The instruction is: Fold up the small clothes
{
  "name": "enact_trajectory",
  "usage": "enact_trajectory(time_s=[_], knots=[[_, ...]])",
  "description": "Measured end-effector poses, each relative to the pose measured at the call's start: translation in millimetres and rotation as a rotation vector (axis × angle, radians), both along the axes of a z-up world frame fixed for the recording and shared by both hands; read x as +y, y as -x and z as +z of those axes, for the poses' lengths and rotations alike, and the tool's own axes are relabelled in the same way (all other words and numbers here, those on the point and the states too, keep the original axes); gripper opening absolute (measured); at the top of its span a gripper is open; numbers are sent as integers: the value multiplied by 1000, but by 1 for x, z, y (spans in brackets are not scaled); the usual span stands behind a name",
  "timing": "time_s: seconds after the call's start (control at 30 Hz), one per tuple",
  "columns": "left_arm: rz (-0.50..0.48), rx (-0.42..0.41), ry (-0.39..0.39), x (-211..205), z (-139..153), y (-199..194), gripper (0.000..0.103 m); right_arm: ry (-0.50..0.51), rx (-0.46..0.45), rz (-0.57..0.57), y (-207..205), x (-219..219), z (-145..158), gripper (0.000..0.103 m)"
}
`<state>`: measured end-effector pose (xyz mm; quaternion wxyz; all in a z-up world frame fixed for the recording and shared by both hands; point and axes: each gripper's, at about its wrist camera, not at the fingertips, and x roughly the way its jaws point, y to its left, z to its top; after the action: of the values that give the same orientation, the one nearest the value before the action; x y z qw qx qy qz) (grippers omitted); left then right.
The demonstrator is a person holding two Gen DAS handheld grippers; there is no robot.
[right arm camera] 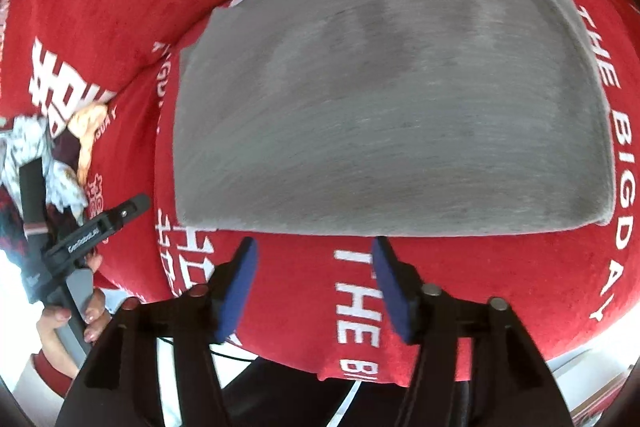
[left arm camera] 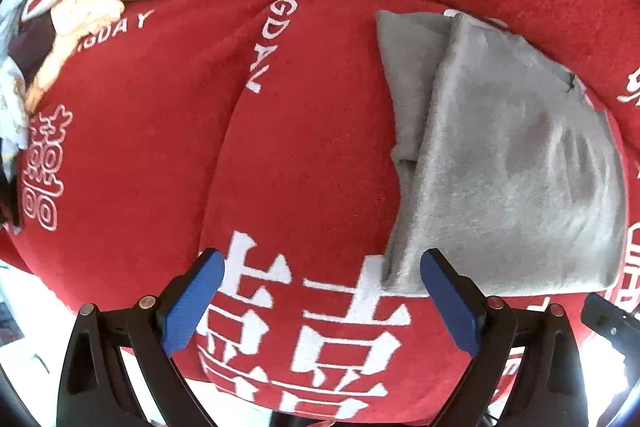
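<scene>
The grey garment [right arm camera: 392, 95] lies folded flat on the red blanket [right arm camera: 460, 291], filling the middle of the right wrist view; this piece looks finished. A heap of unfolded clothes [left arm camera: 60, 39] waits at the left edge. Both the left gripper [left arm camera: 320, 303] and right gripper [right arm camera: 314, 287] are released, holding nothing, just short of the garment's near edge.

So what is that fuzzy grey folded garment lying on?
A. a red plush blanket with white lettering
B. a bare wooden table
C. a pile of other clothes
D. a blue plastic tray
A: the fuzzy grey folded garment lies flat on a red plush blanket with white lettering, which shows all around its edges in both wrist views; the pile of other clothes sits apart, off to the left.
</scene>
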<state>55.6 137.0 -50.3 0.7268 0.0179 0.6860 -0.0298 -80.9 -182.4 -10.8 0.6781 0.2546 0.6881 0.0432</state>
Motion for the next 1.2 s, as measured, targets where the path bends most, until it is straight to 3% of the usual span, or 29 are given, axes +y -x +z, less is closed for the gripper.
enact_trajectory(time_s=[0.1, 0.17, 0.43, 0.53, 0.57, 0.9, 1.1, 1.2], knots=[[8, 5, 18, 2, 0, -1, 98, -10, 7, 17, -1, 12, -2, 71], [17, 7, 28, 4, 0, -1, 98, -21, 10, 25, -2, 20, -4, 80], [16, 37, 27, 12, -4, -3, 99, -53, 19, 3, -4, 40, -9, 85], [22, 48, 30, 17, -7, -3, 102, -58, 20, -8, -4, 48, -12, 95], [24, 51, 31, 18, -9, -3, 102, -61, 20, -13, -4, 50, -12, 103], [-42, 75, 54, 26, -27, -9, 102, -111, 28, -81, -1, 69, -23, 103], [-47, 148, 134, 36, -48, -15, 102, -165, 94, -137, 1, 72, -40, 103], [-37, 146, 158, 39, -51, -18, 102, -143, 95, -169, 0, 70, -45, 103]])
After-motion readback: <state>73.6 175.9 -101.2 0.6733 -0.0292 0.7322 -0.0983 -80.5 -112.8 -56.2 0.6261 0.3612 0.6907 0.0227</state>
